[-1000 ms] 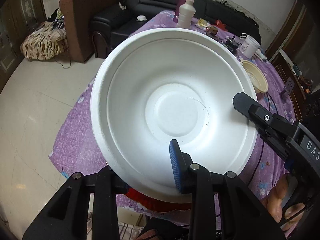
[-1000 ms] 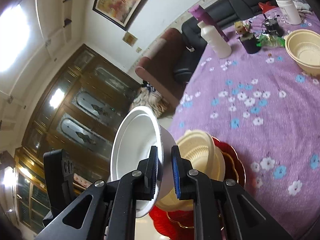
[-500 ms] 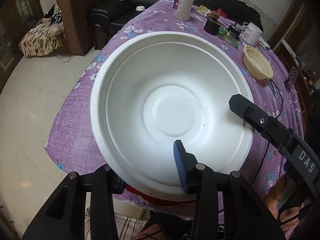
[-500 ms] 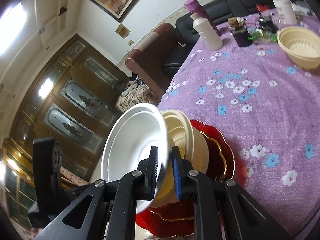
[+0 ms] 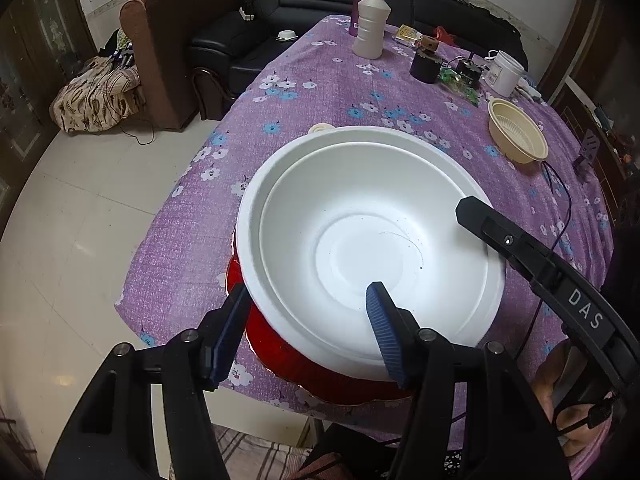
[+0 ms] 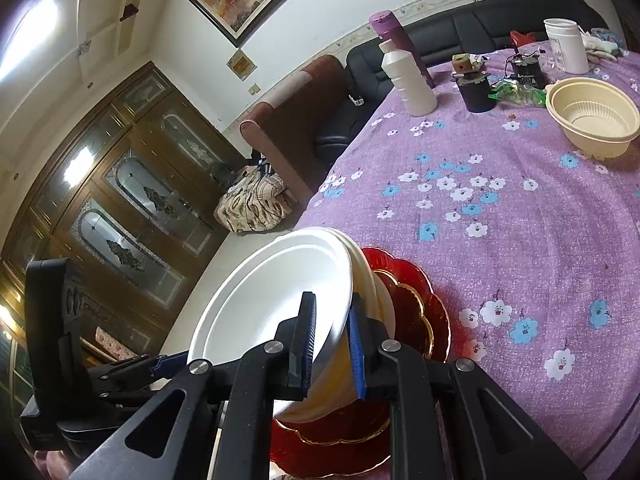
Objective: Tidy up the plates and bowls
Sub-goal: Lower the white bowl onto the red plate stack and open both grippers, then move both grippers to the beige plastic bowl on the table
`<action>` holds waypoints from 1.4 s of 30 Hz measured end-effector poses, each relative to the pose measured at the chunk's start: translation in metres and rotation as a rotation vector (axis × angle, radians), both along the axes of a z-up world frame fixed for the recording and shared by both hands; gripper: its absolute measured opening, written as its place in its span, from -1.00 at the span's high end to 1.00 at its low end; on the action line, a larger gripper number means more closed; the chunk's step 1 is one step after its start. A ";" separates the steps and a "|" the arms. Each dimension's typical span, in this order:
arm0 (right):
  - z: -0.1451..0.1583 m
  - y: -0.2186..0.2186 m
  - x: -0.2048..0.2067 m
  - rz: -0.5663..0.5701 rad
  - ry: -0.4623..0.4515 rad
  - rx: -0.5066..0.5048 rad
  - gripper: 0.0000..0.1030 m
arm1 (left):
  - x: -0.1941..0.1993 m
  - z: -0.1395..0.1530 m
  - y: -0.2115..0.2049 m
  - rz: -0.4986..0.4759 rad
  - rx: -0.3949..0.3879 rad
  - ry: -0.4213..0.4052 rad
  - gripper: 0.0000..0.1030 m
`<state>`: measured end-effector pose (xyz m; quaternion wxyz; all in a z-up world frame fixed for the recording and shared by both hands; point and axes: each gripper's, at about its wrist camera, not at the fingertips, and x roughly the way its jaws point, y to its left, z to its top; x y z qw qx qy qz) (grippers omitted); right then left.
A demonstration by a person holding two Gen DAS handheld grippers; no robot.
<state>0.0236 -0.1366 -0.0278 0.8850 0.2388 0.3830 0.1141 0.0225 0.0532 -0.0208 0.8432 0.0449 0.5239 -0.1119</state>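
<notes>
White bowl (image 5: 360, 216) lowered onto stack, left jaws opening, right jaws clamped.

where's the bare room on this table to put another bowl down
Open cloth lies between the stack with the white bowl on the red plate and the cream bowl, and left of the white bottle. The far edge, around the dark jar and white tub, is crowded.
</notes>
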 end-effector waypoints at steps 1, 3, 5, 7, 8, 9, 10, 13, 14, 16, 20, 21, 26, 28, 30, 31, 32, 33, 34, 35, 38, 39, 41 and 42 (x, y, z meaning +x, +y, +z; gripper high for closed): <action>0.000 0.000 0.000 -0.003 -0.003 -0.004 0.67 | -0.001 0.000 0.001 -0.002 0.002 -0.001 -0.15; -0.001 -0.002 -0.001 -0.011 -0.002 -0.001 0.67 | -0.002 0.001 0.001 -0.001 -0.001 -0.005 -0.15; -0.001 -0.004 -0.001 -0.012 -0.002 0.002 0.67 | -0.004 0.002 0.003 -0.001 -0.002 -0.010 -0.15; 0.001 -0.005 -0.002 -0.016 -0.010 -0.005 0.66 | -0.006 0.004 0.004 0.000 -0.002 -0.016 -0.15; 0.001 -0.006 -0.002 -0.018 -0.014 -0.007 0.66 | -0.006 0.005 0.005 0.002 -0.002 -0.019 -0.15; 0.003 -0.007 -0.003 -0.021 -0.020 -0.010 0.66 | -0.007 0.007 0.006 0.003 0.000 -0.024 -0.15; 0.004 -0.008 -0.004 -0.024 -0.025 -0.017 0.66 | -0.008 0.008 0.006 0.005 0.002 -0.028 -0.17; 0.006 -0.012 -0.006 -0.028 -0.032 -0.013 0.66 | -0.010 0.012 0.009 0.015 0.009 -0.048 -0.32; 0.006 -0.014 -0.007 -0.032 -0.036 -0.011 0.66 | -0.011 0.013 0.010 0.017 0.010 -0.055 -0.33; 0.006 -0.017 -0.009 -0.034 -0.037 -0.008 0.65 | -0.012 0.013 0.012 0.020 0.014 -0.059 -0.33; 0.007 -0.019 -0.012 -0.023 -0.042 0.000 0.60 | -0.015 0.012 0.014 0.024 0.032 -0.067 -0.33; 0.007 -0.018 -0.012 -0.016 -0.036 0.000 0.57 | -0.015 0.012 0.014 0.027 0.035 -0.068 -0.33; -0.004 -0.009 -0.009 0.018 0.001 -0.006 0.56 | -0.018 0.010 0.019 0.044 0.037 -0.067 -0.33; -0.009 -0.004 -0.010 0.034 0.015 -0.020 0.52 | -0.019 0.008 0.021 0.051 0.035 -0.062 -0.33; -0.010 -0.004 -0.010 0.040 0.020 -0.011 0.50 | -0.019 0.009 0.021 0.056 0.034 -0.063 -0.33; -0.009 -0.006 -0.011 0.041 0.015 -0.005 0.50 | -0.019 0.011 0.021 0.055 0.032 -0.069 -0.33; -0.005 -0.009 -0.013 0.037 -0.002 0.000 0.50 | -0.020 0.013 0.020 0.053 0.029 -0.076 -0.33; -0.002 -0.012 -0.015 0.034 -0.016 0.006 0.50 | -0.021 0.016 0.019 0.050 0.027 -0.086 -0.33; 0.002 -0.015 -0.016 0.030 -0.029 0.016 0.48 | -0.022 0.018 0.018 0.048 0.025 -0.096 -0.33; 0.007 -0.021 -0.018 0.024 -0.045 0.033 0.46 | -0.022 0.021 0.016 0.045 0.024 -0.103 -0.33; 0.015 -0.035 -0.023 0.008 -0.082 0.066 0.23 | -0.024 0.024 0.010 0.028 0.021 -0.113 -0.33; 0.017 -0.042 -0.026 -0.003 -0.098 0.066 0.19 | -0.024 0.024 0.007 0.023 0.022 -0.114 -0.34; 0.019 -0.052 -0.029 -0.023 -0.111 0.061 0.10 | -0.025 0.023 0.001 0.013 0.026 -0.112 -0.50; 0.018 -0.060 -0.031 -0.037 -0.114 0.065 0.01 | -0.025 0.023 -0.002 0.008 0.029 -0.113 -0.52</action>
